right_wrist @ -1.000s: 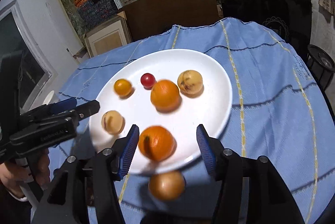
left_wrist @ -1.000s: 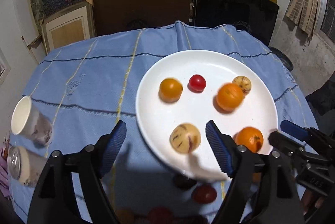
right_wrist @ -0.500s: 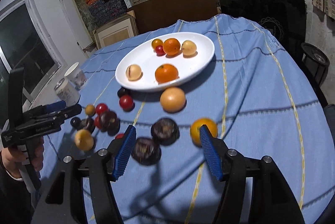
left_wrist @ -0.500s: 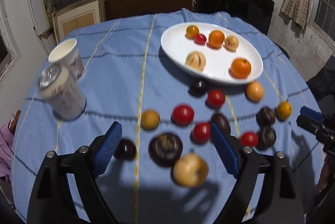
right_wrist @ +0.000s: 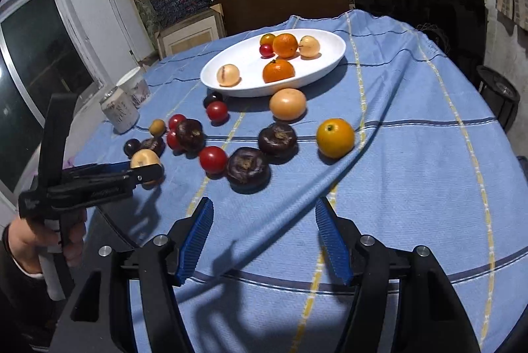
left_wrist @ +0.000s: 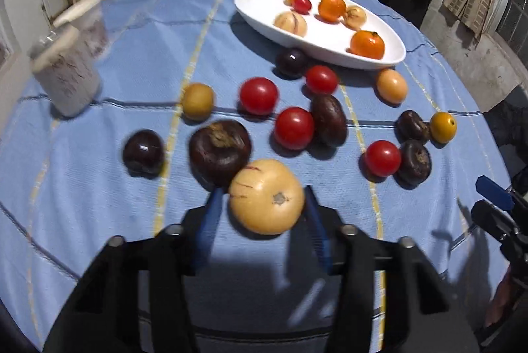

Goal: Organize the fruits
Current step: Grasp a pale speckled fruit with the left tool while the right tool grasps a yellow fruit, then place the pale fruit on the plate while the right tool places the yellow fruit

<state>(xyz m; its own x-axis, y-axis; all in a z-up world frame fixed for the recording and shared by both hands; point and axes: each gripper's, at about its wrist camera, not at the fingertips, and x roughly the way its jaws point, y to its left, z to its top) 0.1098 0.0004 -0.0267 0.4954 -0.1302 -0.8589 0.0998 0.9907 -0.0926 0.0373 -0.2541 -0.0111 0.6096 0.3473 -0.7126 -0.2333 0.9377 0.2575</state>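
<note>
A white oval plate (left_wrist: 389, 57) (right_wrist: 330, 62) at the back of the blue tablecloth holds several oranges, pale melons and a small tomato. Loose red tomatoes, dark mangosteens and yellow fruits lie in front of it. My left gripper (left_wrist: 262, 204) has its blue pads on either side of a pale yellow melon (left_wrist: 266, 196) (right_wrist: 144, 159) that lies beside a large mangosteen (left_wrist: 220, 150). My right gripper (right_wrist: 264, 231) is open and empty above the near cloth, with a mangosteen (right_wrist: 247, 170) and an orange-yellow fruit (right_wrist: 335, 138) ahead of it.
A drink can (left_wrist: 67, 79) (right_wrist: 119, 109) and a paper cup (left_wrist: 89, 23) (right_wrist: 133, 85) stand at the left of the table. Cardboard boxes, shelves and a dark panel stand behind the table. The tablecloth has a long fold (right_wrist: 330, 175) near my right gripper.
Both grippers pulled back from the plate to the near side of the table. The left gripper came down around the pale melon and its jaws narrowed.
</note>
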